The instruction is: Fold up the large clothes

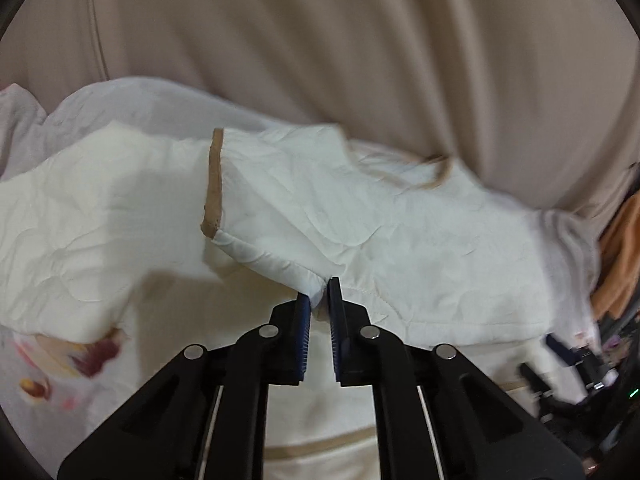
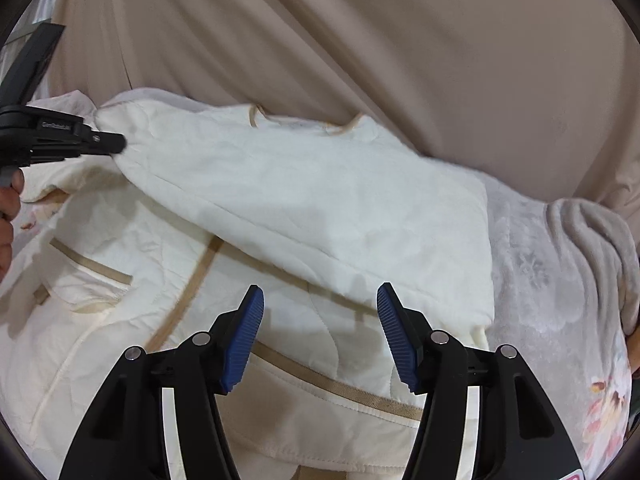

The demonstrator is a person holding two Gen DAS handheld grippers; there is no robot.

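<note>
The small print on the left hand-held gripper point(image 2: 112, 145) is illegible.

My left gripper point(image 1: 319, 300) pinches a fold of the jacket point(image 1: 360, 216), which lies spread on the bed sheet point(image 2: 540, 280). My right gripper point(image 2: 320, 332) hangs above the jacket's near part, fingers apart, with the folded-over flap just beyond them. A blanket point(image 2: 592, 240) lies at the right, a curtain point(image 2: 400, 60) behind everything.

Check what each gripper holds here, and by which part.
The left gripper is shut on the cream jacket, pinching a folded edge of its lifted flap. The right gripper is open above the jacket and holds nothing.
</note>
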